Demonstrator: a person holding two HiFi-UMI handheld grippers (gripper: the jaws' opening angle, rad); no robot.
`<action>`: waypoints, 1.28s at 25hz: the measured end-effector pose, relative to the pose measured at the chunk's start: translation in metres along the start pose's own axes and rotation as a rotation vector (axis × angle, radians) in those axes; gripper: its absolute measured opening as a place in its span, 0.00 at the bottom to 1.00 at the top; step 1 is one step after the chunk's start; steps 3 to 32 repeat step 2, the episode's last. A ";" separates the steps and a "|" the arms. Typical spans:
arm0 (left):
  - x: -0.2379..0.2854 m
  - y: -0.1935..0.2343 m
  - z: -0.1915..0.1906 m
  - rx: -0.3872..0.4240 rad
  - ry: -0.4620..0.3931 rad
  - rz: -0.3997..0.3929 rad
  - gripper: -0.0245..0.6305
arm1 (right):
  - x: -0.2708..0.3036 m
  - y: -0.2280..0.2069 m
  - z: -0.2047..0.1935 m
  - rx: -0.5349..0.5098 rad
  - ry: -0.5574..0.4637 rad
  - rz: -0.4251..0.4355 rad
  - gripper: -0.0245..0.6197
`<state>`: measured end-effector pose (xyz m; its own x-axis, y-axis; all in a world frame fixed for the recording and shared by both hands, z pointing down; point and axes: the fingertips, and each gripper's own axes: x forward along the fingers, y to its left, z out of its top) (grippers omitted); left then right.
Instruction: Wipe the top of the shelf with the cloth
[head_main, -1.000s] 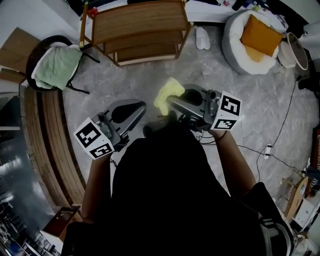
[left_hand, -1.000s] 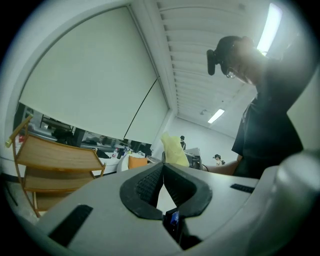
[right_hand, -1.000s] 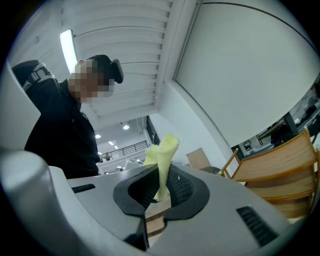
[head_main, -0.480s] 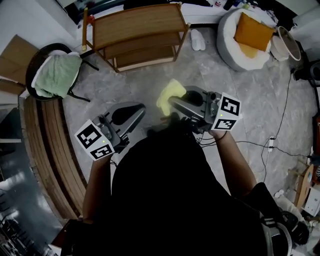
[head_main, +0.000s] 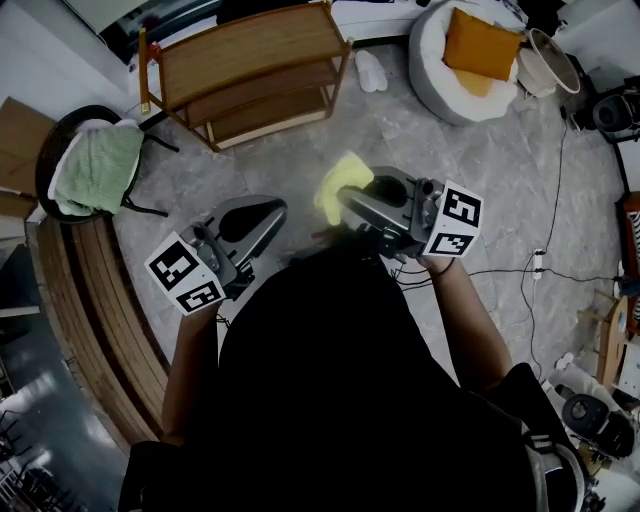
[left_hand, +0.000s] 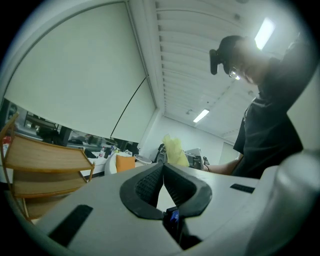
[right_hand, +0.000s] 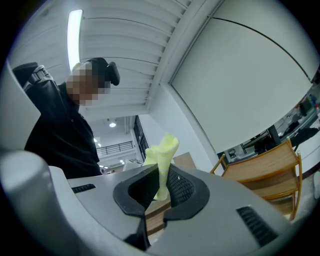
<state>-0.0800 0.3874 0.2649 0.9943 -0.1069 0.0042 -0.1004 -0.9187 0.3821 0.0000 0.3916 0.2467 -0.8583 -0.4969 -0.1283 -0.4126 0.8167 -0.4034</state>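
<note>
Right gripper (head_main: 345, 200) clamped on crumpled yellow cloth (head_main: 338, 184), left gripper (head_main: 266, 214) pinched together, empty, orange cushion (head_main: 480, 44) inside round white bed (head_main: 428, 55), tiered wooden shelf (head_main: 245, 45) beyond

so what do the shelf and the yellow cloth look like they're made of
The shelf: likely wood or bamboo, matte brown, with faint lengthwise grain lines on its boards.
The cloth: soft thin fabric, maybe microfibre; it crumples and folds where the right tool pinches it.

Crumpled yellow cloth (head_main: 340, 185), well apart from wooden shelf (head_main: 245, 45)
</note>
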 end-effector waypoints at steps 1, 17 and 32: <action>0.000 0.000 0.000 -0.001 0.000 -0.001 0.06 | 0.000 0.000 0.000 -0.003 0.001 -0.003 0.11; -0.001 0.001 0.000 -0.001 0.000 -0.003 0.05 | 0.000 0.000 0.000 -0.005 0.002 -0.006 0.11; -0.001 0.001 0.000 -0.001 0.000 -0.003 0.05 | 0.000 0.000 0.000 -0.005 0.002 -0.006 0.11</action>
